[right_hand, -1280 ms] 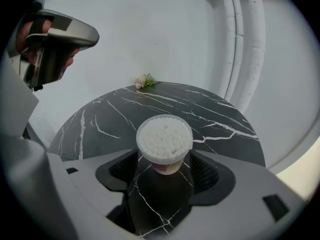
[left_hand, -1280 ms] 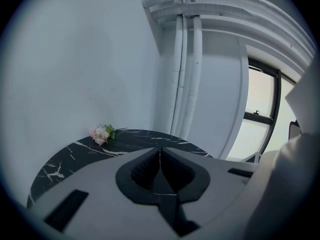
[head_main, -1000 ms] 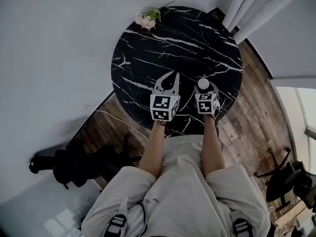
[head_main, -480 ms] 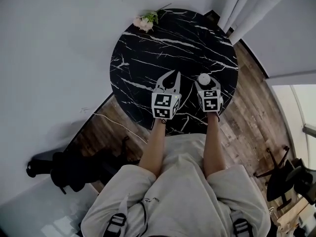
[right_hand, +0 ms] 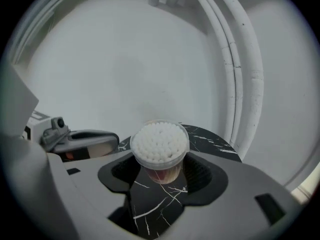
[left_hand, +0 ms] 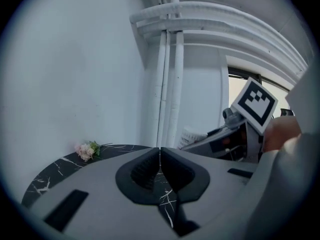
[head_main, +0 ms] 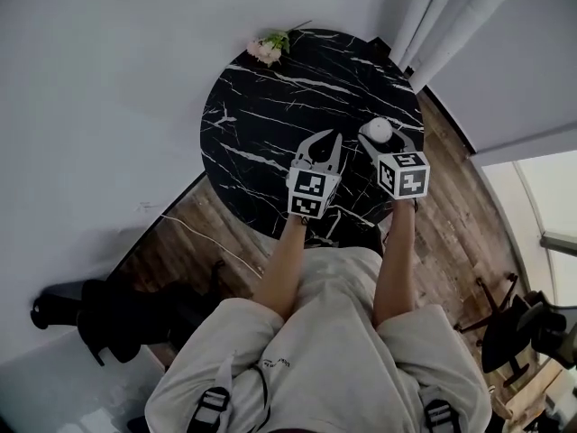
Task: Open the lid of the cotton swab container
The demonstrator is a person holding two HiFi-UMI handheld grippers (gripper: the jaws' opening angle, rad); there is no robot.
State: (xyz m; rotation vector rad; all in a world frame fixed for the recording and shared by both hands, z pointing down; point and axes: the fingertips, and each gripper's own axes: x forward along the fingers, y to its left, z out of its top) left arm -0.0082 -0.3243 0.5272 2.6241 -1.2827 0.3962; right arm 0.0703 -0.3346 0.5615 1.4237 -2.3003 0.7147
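This looks like a room in a home or flat, most likely a living-room corner. A small round black table [head_main: 270, 115] with white marble veining stands against plain white walls [head_main: 99, 88]. A little bunch of pale flowers [head_main: 268, 47] lies at the table's far edge, upper centre of the head view. Pale floor-length curtains [head_main: 437, 21] hang at the upper right, and a bright daylit patch shows at the right edge. The floor [head_main: 451, 215] is dark wood plank. What looks like a black swivel chair [head_main: 514, 336] sits at the lower right. The cotton swab container [right_hand: 160, 146], centre of the right gripper view, is an everyday household item.
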